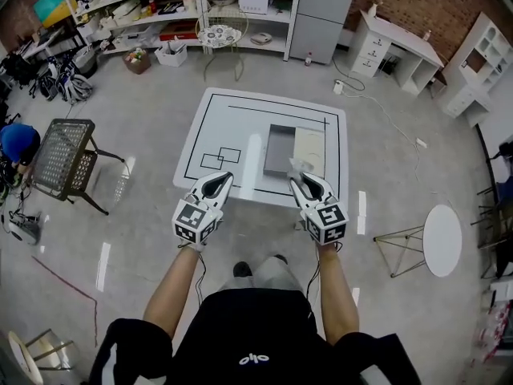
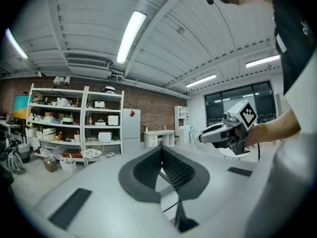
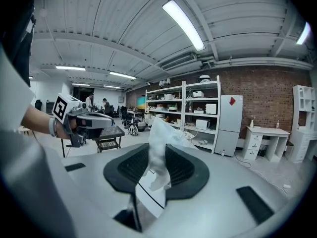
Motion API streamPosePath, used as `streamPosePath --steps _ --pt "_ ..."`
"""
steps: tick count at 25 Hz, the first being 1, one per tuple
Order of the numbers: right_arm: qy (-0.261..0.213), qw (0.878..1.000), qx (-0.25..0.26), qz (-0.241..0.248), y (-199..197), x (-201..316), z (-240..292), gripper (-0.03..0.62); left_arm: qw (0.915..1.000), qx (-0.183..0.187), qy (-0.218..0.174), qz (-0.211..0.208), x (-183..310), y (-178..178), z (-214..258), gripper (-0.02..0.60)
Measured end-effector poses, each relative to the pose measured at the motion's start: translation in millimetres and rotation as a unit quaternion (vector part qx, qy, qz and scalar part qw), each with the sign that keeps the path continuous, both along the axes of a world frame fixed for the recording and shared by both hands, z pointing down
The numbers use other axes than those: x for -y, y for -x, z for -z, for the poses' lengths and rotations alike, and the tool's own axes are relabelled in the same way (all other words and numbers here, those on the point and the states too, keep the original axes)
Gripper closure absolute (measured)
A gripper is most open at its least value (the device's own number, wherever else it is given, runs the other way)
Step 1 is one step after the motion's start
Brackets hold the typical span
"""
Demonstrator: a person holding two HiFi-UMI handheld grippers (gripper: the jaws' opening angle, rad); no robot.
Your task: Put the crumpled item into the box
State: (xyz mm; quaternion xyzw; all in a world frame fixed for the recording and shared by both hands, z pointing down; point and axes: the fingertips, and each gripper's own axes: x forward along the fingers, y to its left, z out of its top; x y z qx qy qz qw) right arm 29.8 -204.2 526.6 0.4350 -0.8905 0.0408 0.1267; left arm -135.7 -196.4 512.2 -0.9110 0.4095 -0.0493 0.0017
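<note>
Far left of my left claw, a person in blue (image 1: 16, 143) crouches beside a black mesh side table (image 1: 62, 157), both well clear of it. My left claw (image 1: 221, 181) hovers over the near edge of the white table (image 1: 240, 115). Its jaws are closed tip to tip with nothing between them. Just ahead of it, two small black-outlined rectangles (image 1: 220, 158) are marked on the tabletop.

Between the claws and slightly ahead lies the open grey box (image 1: 280, 151), with a pale flap (image 1: 310, 149) lying flat on its right side. My right claw (image 1: 296, 175) is clamped on the crumpled item (image 3: 159, 150), a clear crinkled plastic film that sticks out past the jaw tips, by the box's near right corner. Nothing stands between it and the box. Well right of that claw, a small round white table (image 1: 442, 240) stands on the floor.

The tabletop is white with black ruled lines, and the floor is grey concrete. Across the room stand white shelves (image 1: 152, 10), a grey cabinet (image 1: 324, 10), a white desk (image 1: 393, 45) and a brick wall (image 1: 433, 2).
</note>
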Motion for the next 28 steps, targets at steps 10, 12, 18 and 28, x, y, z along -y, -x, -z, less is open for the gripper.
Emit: streamPosePath --steps 10,12,18,28 --pt "0.017 1.0 0.001 -0.01 -3.6 74.1 -21.6 0.484 0.9997 0.006 0.013 -0.018 67.9 -10.7 -17.1 0.574" --pt "0.018 1.0 0.0 -0.01 -3.2 97.5 -24.2 0.484 0.9997 0.008 0.013 -0.02 89.8 -12.3 -18.6 0.574" --pt "0.03 0.999 -0.002 -0.013 -4.1 161.1 -33.0 0.484 0.9993 0.011 0.024 -0.028 152.6 -18.7 -25.9 0.574" --pt "0.046 0.999 -0.002 -0.009 -1.6 236.3 -44.5 0.484 0.9986 0.007 0.034 -0.039 231.9 -32.2 -32.2 0.574"
